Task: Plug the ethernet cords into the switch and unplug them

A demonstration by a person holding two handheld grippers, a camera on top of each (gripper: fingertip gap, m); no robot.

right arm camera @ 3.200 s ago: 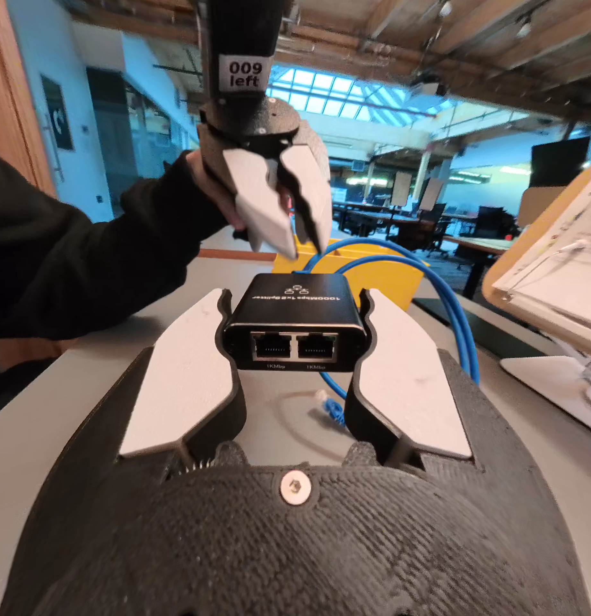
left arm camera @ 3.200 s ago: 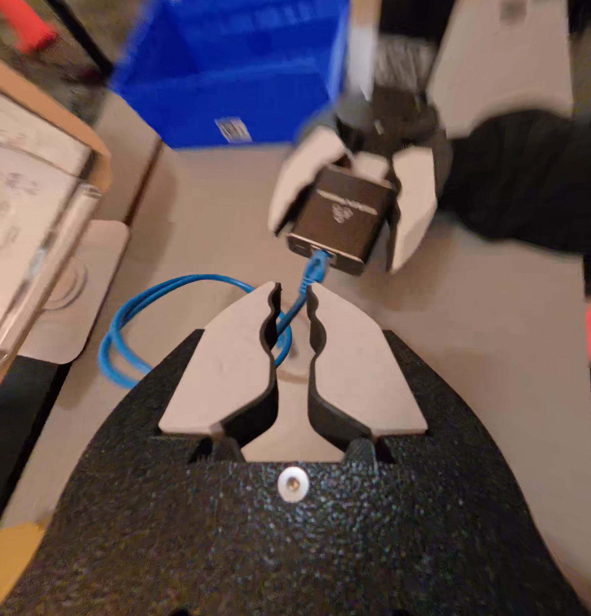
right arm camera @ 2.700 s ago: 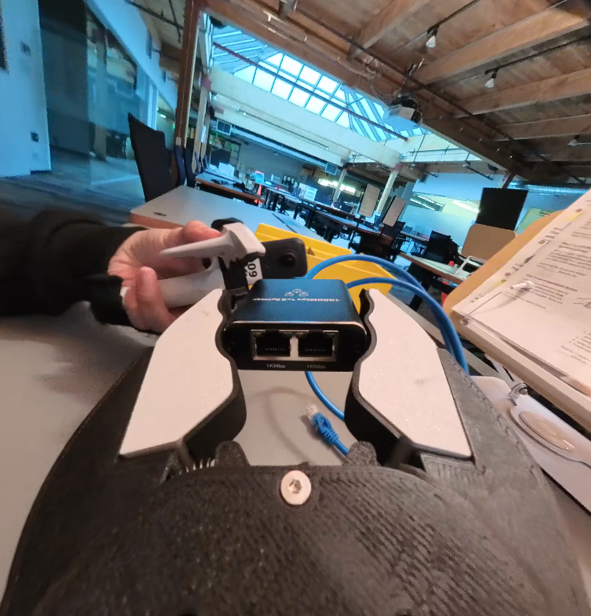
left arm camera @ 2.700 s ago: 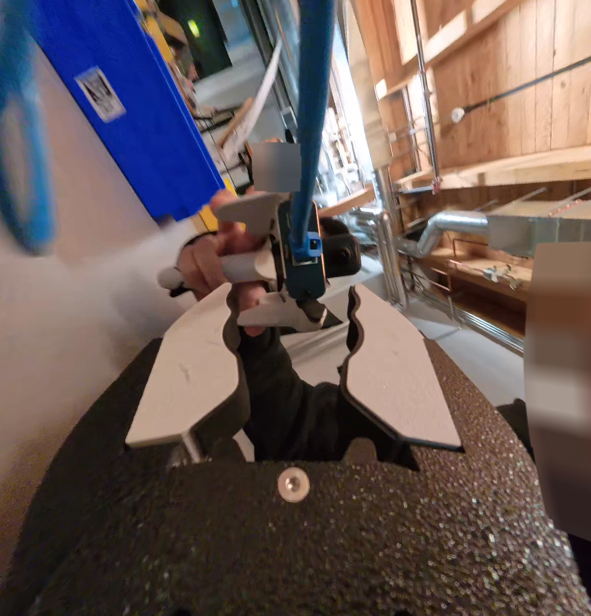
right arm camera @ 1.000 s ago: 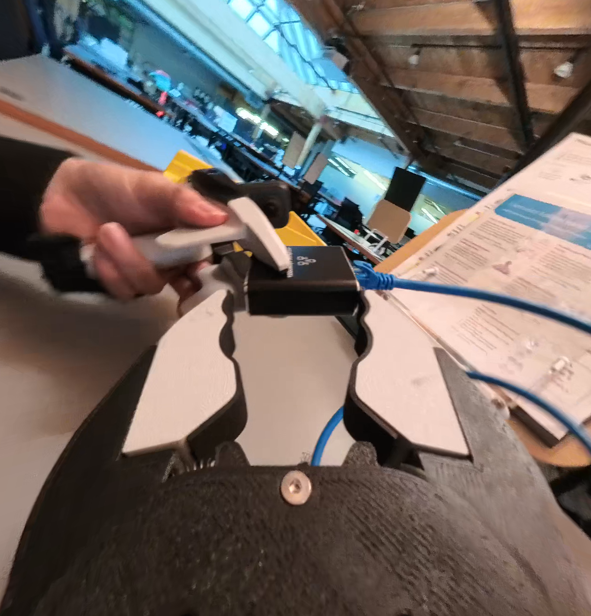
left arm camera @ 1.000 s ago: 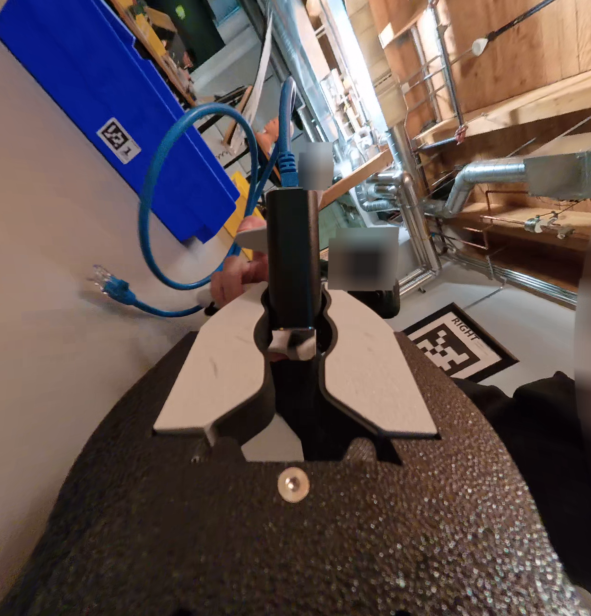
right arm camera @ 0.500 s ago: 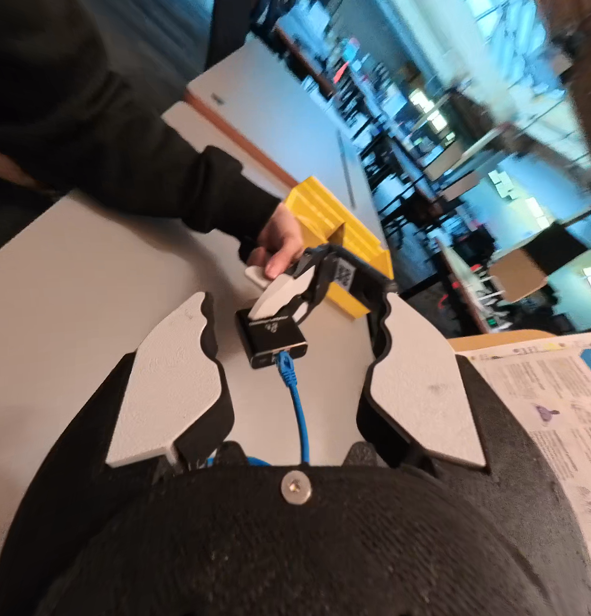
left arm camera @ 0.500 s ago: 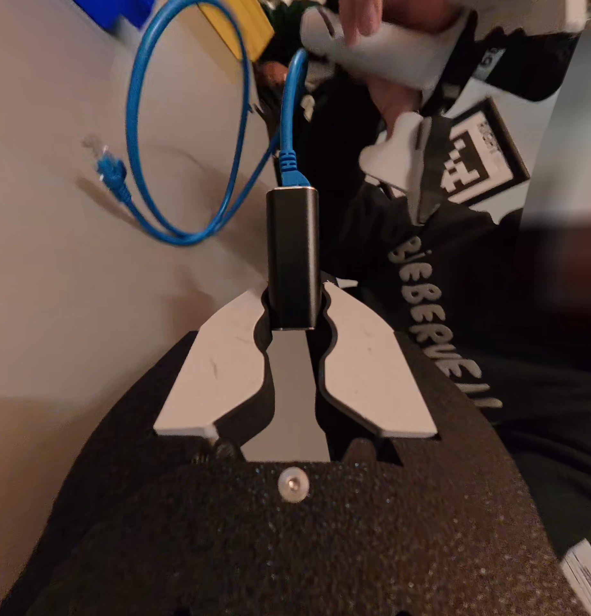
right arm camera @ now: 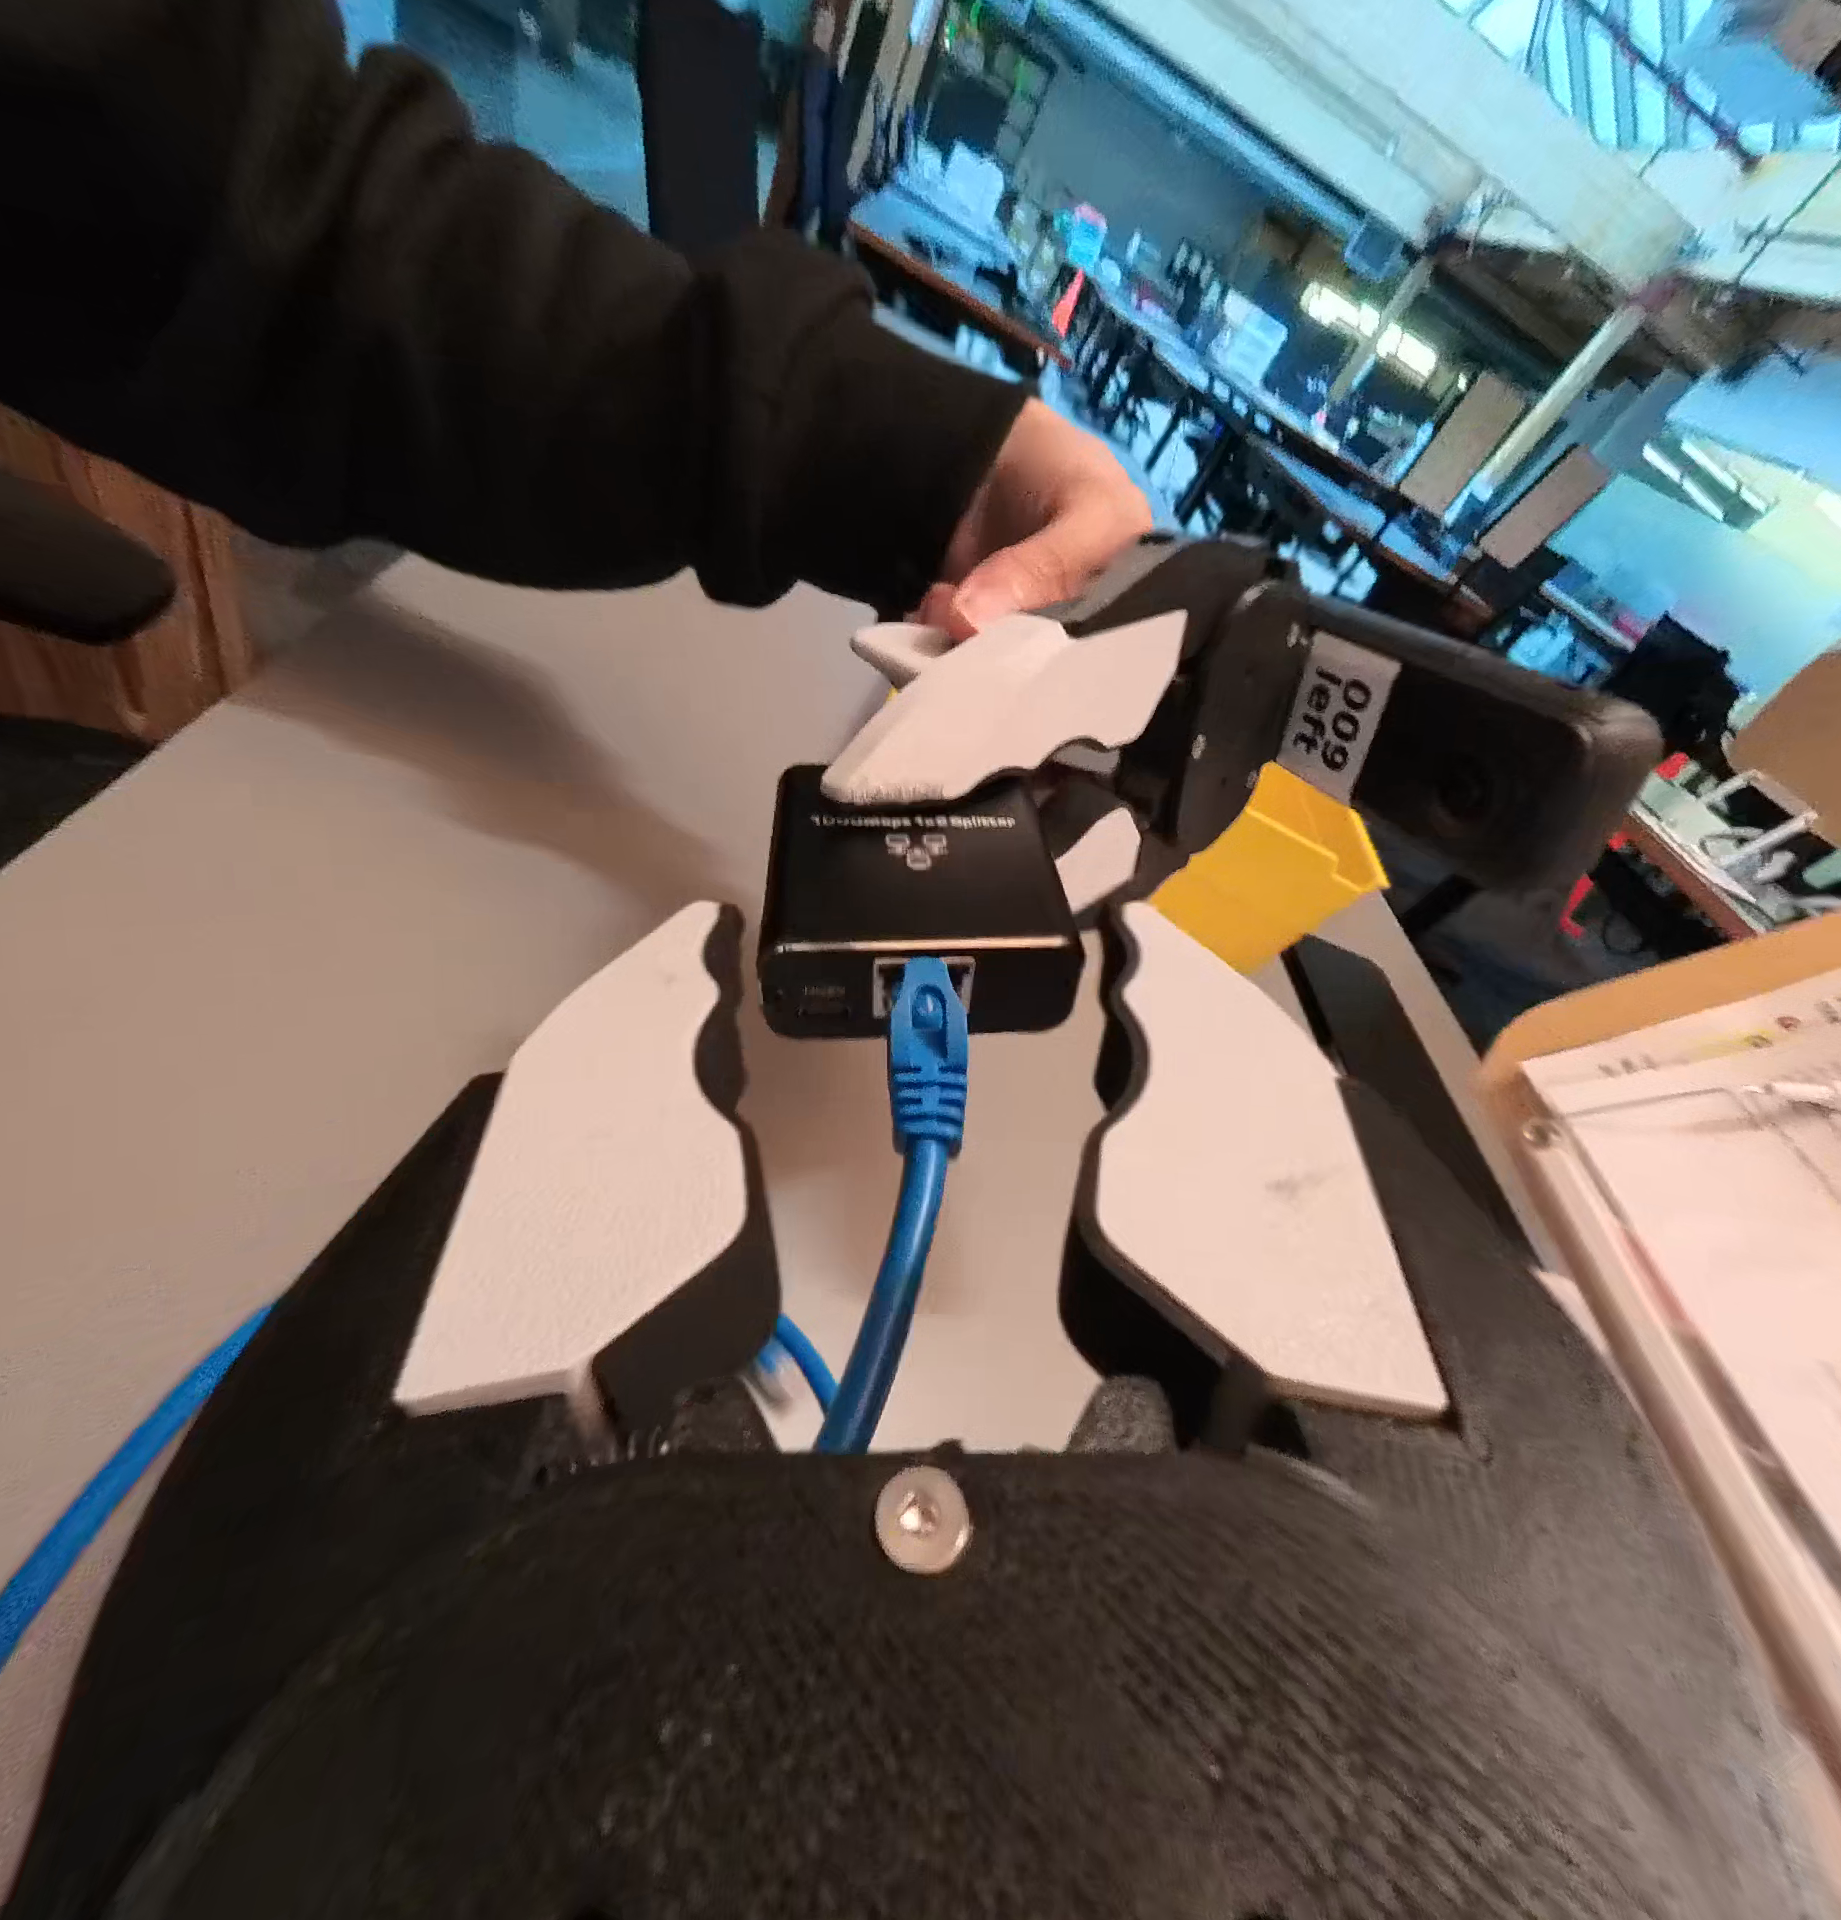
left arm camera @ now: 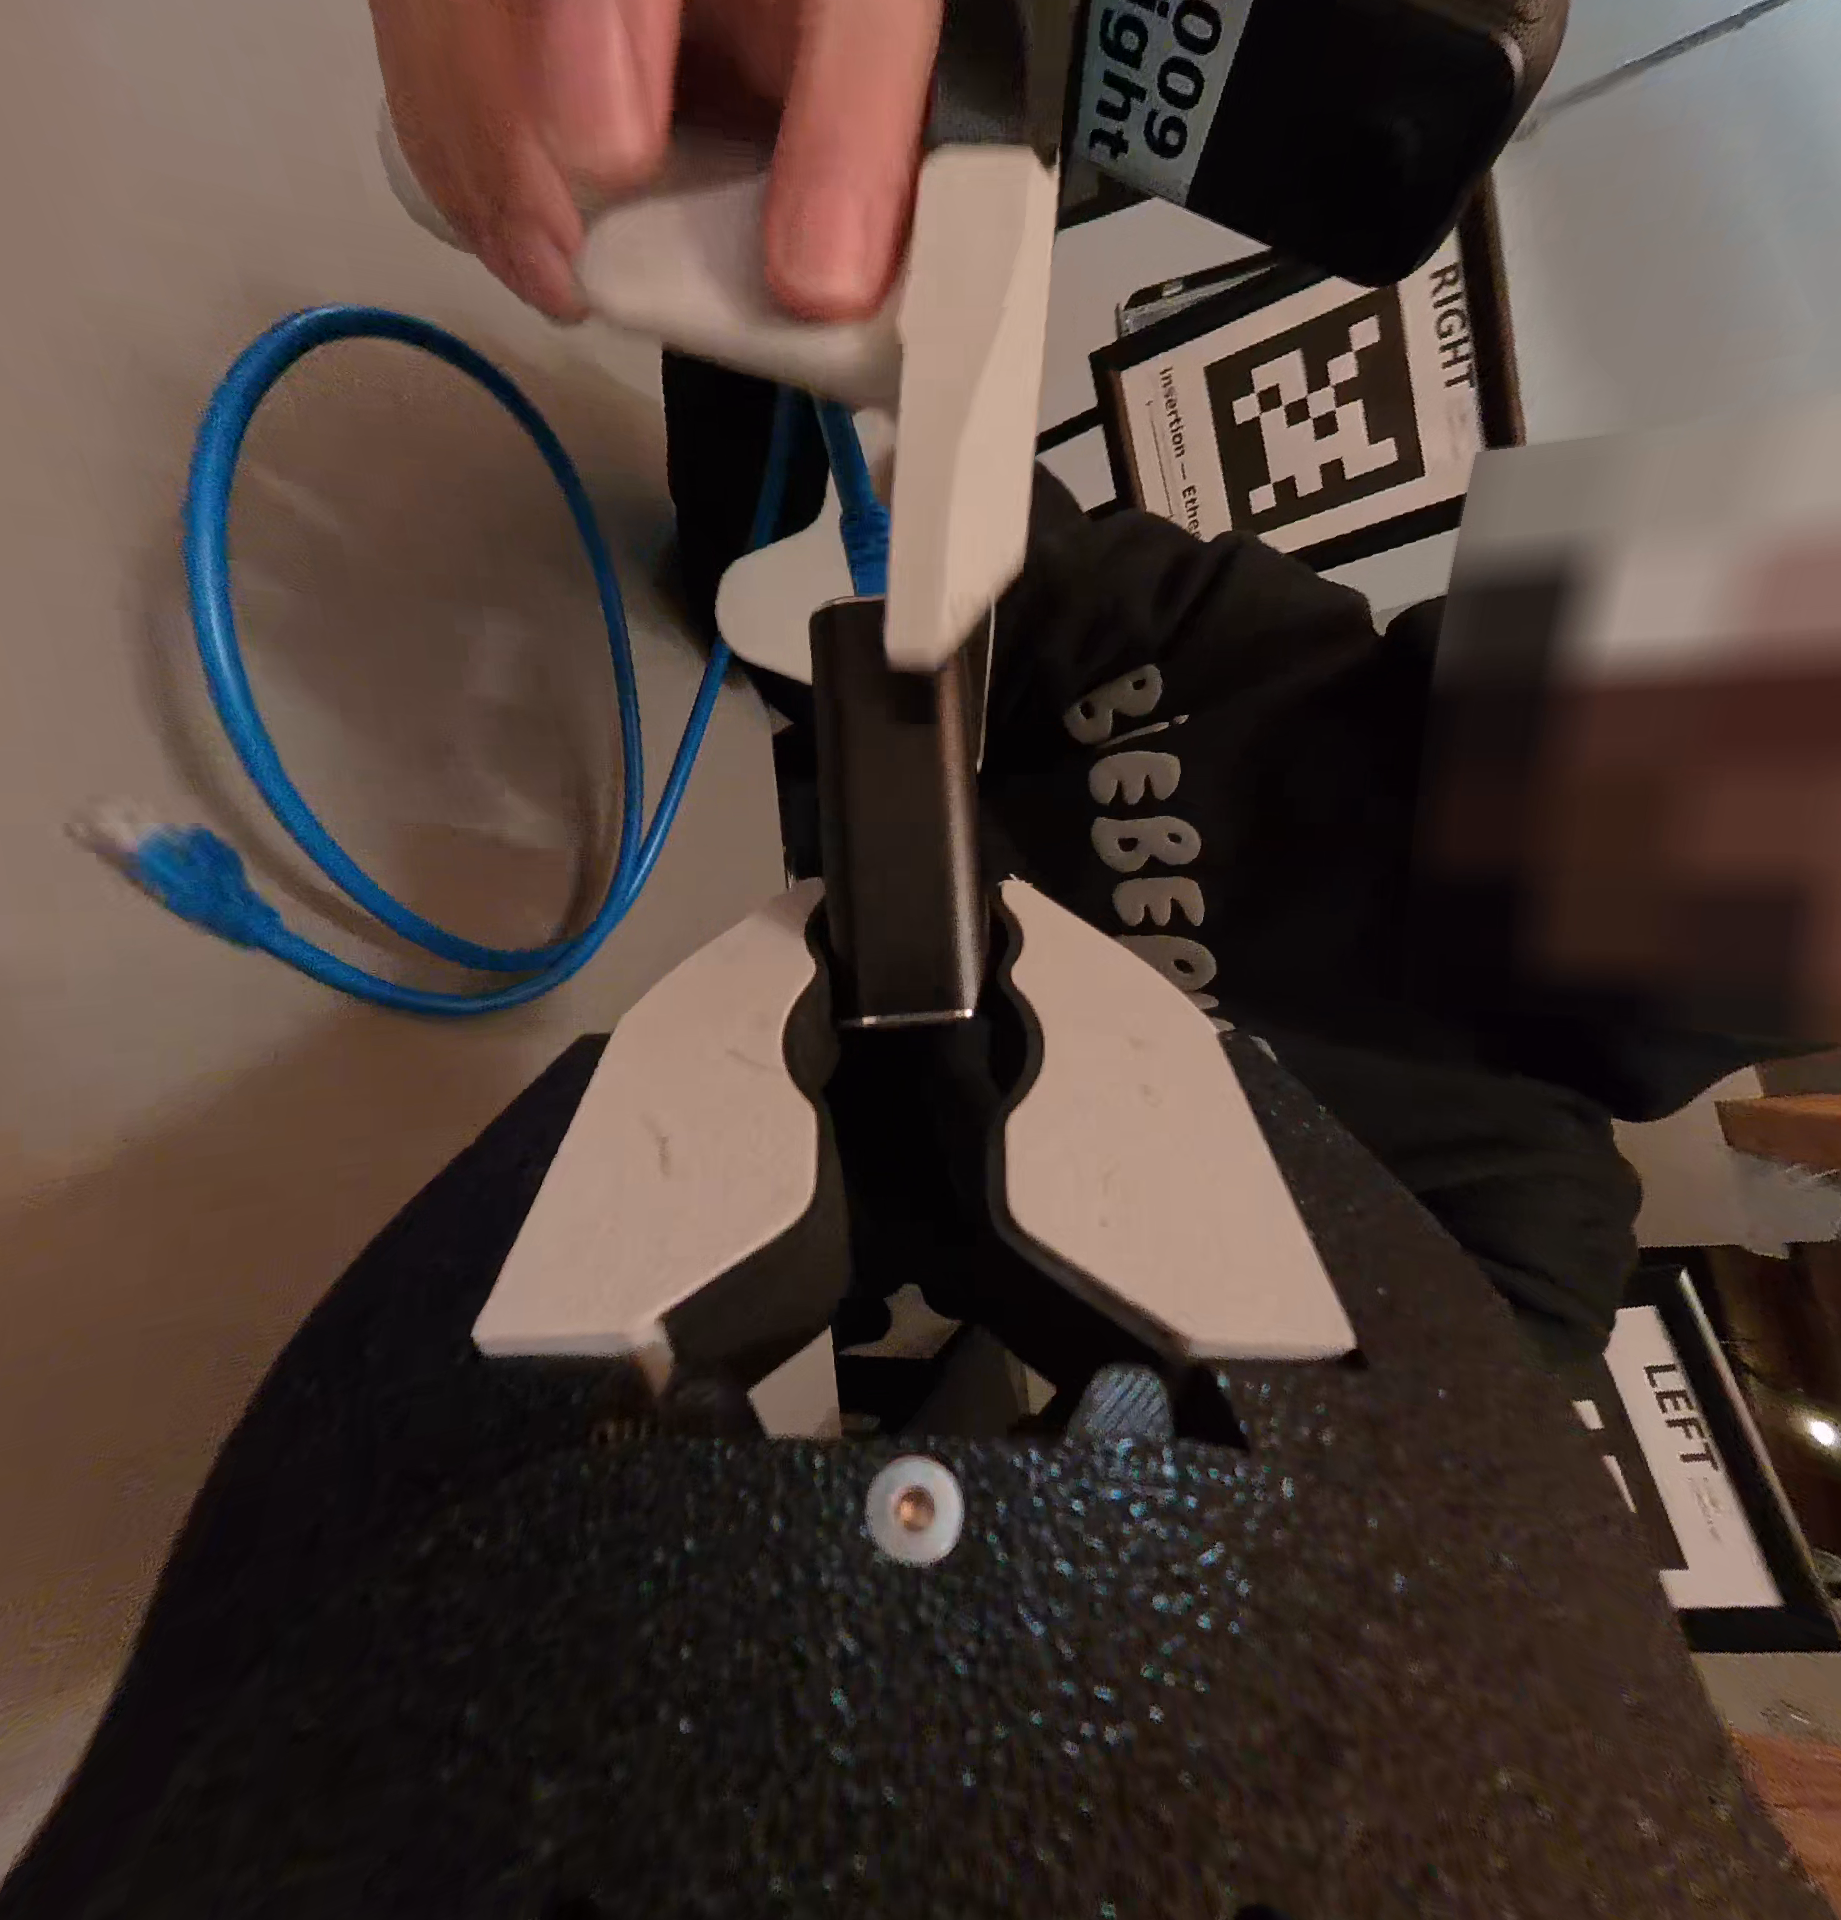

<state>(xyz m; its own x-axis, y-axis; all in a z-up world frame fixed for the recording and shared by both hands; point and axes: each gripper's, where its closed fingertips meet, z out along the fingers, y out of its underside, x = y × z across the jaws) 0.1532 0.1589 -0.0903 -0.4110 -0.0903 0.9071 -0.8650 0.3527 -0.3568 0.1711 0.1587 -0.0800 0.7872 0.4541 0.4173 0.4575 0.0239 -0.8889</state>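
1 switch (right arm camera: pixel 911 894), 1 blue cord (right arm camera: pixel 921 1081) plugged in, 2 grippers

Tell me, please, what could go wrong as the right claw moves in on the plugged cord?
1. The left claw pinches only one end of the switch, so a pull on the plug could twist it loose.
2. The right claw is open around the plug; closing off the latch may jam it.

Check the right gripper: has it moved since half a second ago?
Yes. In its own view the right gripper has closed in on the switch, its open fingers now flanking the plugged blue cord.
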